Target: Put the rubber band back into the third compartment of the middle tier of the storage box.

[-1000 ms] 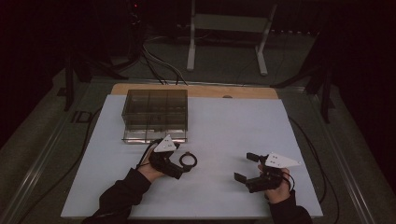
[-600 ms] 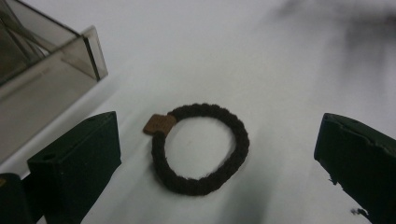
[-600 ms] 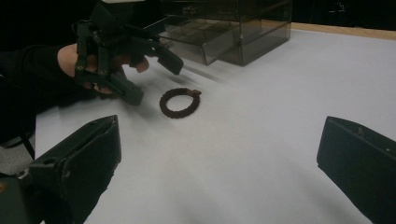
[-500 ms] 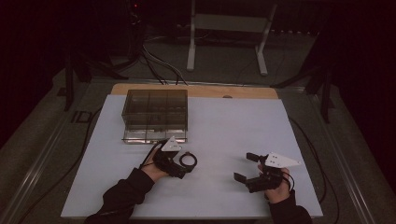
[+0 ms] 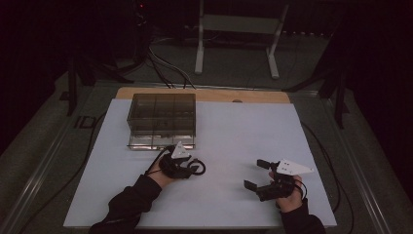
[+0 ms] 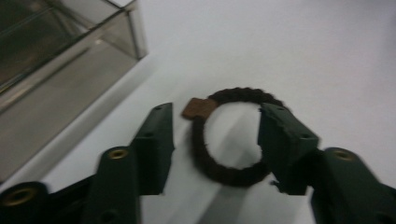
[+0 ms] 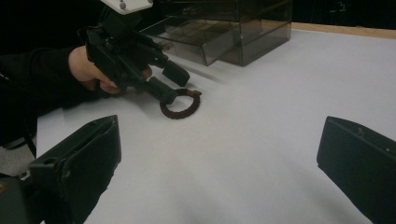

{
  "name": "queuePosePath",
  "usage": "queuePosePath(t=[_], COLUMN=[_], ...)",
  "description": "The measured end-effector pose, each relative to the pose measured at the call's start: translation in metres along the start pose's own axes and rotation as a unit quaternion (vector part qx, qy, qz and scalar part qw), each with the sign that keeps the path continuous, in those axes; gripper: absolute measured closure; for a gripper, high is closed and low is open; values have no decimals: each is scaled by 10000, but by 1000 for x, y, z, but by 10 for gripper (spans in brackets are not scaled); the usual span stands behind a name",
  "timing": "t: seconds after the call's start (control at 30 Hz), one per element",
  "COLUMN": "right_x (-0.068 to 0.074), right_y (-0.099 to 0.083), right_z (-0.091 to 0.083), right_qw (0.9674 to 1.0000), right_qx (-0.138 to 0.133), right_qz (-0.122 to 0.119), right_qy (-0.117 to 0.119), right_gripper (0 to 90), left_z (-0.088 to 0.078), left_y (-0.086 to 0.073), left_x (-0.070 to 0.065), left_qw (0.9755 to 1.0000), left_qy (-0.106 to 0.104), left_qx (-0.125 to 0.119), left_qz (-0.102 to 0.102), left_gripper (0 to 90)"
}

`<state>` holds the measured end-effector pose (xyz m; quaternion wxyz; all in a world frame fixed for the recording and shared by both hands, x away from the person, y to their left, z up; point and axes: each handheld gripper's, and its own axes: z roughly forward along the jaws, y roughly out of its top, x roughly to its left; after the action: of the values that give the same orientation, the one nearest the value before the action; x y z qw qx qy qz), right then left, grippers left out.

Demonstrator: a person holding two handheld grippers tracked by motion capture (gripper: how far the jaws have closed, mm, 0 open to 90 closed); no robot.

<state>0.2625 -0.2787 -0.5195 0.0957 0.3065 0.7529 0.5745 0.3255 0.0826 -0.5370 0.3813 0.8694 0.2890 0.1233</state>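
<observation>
A dark brown braided hair tie (image 5: pixel 197 168) (image 6: pixel 233 175) (image 7: pixel 182 111) with a small brown tag lies flat on the white table (image 5: pixel 234 131). My left gripper (image 5: pixel 187 168) (image 6: pixel 217 135) (image 7: pixel 173 86) straddles it. Its jaws have just been closing, and the ring lies between them. The right jaw meets the ring's side, while a gap remains at the left jaw. My right gripper (image 5: pixel 254 174) (image 7: pixel 219 140) rests open at the front right, with nothing between its jaws.
A smoky clear box (image 5: pixel 163 117) (image 6: pixel 56 60) (image 7: pixel 224 28) with compartments stands just behind the left hand. A wooden strip (image 5: pixel 209 95) runs along the table's far edge. Cables and a metal stand (image 5: pixel 234 29) lie beyond it.
The left gripper has edged slightly right, toward the hair tie. The right hand has not moved.
</observation>
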Motion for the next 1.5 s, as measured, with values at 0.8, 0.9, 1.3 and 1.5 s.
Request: queuePosePath(t=[0.8, 0.9, 1.3, 1.5], right_x=[0, 1, 0, 0], right_y=[0, 0, 1, 1], right_z=[1, 1, 1, 1], right_qw=[10000, 10000, 10000, 10000], right_qx=[-1, -1, -14, -15], right_qz=[-19, -26, 1, 16], right_qy=[13, 13, 17, 18], right_gripper=[0, 0, 0, 0], left_z=[5, 5, -1, -7], left_y=[3, 4, 4, 9], left_x=[0, 0, 1, -4], left_qw=[9996, 9996, 9993, 9996], left_qy=[31, 61, 47, -15], left_qx=[275, 289, 345, 295], left_qz=[-17, -12, -103, -45], left_gripper=[872, 880, 889, 890])
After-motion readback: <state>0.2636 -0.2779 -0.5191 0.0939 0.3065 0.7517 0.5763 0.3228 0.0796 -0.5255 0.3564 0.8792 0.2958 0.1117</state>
